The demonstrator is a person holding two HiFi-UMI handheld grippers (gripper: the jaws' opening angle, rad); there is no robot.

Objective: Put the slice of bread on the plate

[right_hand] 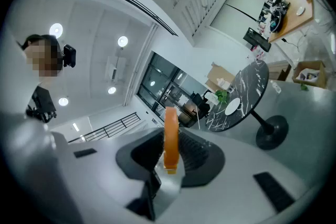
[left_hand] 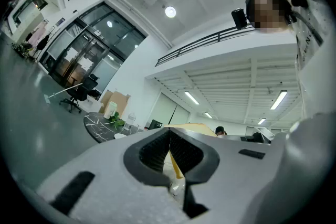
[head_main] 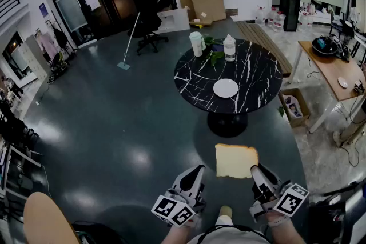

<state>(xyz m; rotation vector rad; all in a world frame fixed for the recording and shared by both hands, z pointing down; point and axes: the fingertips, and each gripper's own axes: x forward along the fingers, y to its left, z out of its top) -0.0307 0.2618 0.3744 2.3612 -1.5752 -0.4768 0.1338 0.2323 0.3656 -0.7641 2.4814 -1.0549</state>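
Observation:
A pale slice of bread [head_main: 236, 160] with a tan crust hangs flat above the dark floor. My right gripper [head_main: 256, 171] is shut on its right edge. In the right gripper view the orange crust [right_hand: 171, 134] stands edge-on between the pads. My left gripper [head_main: 197, 173] is just left of the slice and looks apart from it. Its jaws are shut in the left gripper view [left_hand: 169, 157], with the bread [left_hand: 191, 127] showing beyond them. The white plate [head_main: 225, 88] lies bare on the round black marble table [head_main: 194, 77], well ahead of both grippers.
On the table's far side stand a pale cup [head_main: 197, 43], a clear jar [head_main: 229, 47] and a green plant [head_main: 214, 55]. A wooden desk [head_main: 331, 68] and an open box [head_main: 293, 106] are to the right. An office chair [head_main: 150, 20] is at the back.

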